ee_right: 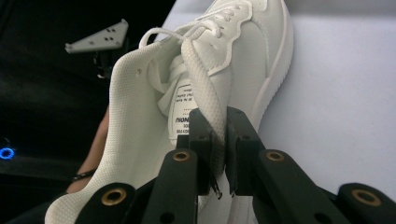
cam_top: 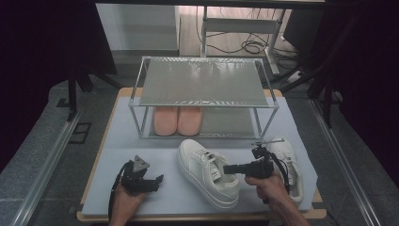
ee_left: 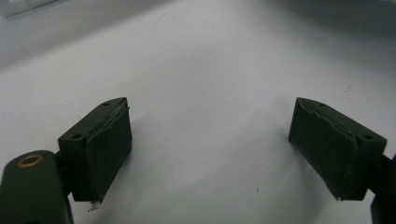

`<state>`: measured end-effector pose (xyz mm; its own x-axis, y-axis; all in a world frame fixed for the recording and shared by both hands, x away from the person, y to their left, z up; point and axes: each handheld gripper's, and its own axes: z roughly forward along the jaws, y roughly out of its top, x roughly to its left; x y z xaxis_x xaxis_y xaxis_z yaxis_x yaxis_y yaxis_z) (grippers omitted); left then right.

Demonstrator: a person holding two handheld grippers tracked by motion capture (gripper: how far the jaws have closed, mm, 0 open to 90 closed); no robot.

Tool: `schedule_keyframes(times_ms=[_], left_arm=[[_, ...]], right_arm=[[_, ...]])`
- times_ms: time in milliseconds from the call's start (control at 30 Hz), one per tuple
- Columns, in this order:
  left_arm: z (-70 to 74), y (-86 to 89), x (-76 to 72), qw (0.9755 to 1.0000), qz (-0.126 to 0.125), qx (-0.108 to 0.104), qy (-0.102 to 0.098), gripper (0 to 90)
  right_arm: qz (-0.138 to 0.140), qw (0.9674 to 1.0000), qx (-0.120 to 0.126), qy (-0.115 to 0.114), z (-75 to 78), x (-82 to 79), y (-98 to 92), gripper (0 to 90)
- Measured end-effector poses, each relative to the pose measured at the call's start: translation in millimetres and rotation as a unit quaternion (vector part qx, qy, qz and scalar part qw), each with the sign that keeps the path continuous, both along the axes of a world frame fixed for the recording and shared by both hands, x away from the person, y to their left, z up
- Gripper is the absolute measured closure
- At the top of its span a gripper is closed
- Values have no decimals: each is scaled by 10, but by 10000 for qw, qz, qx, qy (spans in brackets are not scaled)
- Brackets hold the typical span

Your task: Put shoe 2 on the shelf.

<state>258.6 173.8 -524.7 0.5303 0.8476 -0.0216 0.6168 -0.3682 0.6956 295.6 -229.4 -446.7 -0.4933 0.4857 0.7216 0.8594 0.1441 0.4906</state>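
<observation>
Gripped by its collar, a white sneaker (ee_right: 196, 93) sits near the front edge of the table (cam_top: 141, 188), slightly left of its mate, the second white sneaker (cam_top: 288, 162), which lies just beside the person's right hand (cam_top: 268, 186). Two black pads of the right hand-held gripper (ee_right: 220, 149) are clenched on the padded wall of the shoe's opening, on the side nearer the second sneaker, with the printed tongue label just behind them. To carry the shoe well, the judgement here is that the pinch should stay deep on the collar, since the mesh lining is soft and could slide out, and the lift should be level so the heavy sole does not swing the toe down.

Smooth leather-like uppers, a perforated toe, flat woven laces and a thick rubbery sole make up the sneaker; its lining is dimpled fabric. Off to the left, the left hand-held gripper (cam_top: 141, 178) rests released, its pads wide apart over bare matte sheet, grasping nothing. A pale covering, faintly speckled, is spread over the wooden-edged table. Beyond the shoes stands a two-tier shoe rack (cam_top: 204, 84) of thin metal tubing with a ribbed, translucent top shelf, and a pair of pink slippers (cam_top: 178, 120) sits side by side on its lower shelf.
</observation>
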Motion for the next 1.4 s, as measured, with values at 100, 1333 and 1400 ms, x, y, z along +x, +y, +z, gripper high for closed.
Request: schedule_keyframes(times_ms=[100,1333,1400], left_arm=[[0,0,0,10000,1,-1,0,135],[-2,-3,2,10000,11,-27,-10,134],[-3,-4,1,10000,25,-33,-7,135]], right_arm=[[-17,9999,109,14,31,3,-5,829],[139,9885,1490,-215,965,166,45,828],[99,9880,1515,-275,1046,198,68,828]])
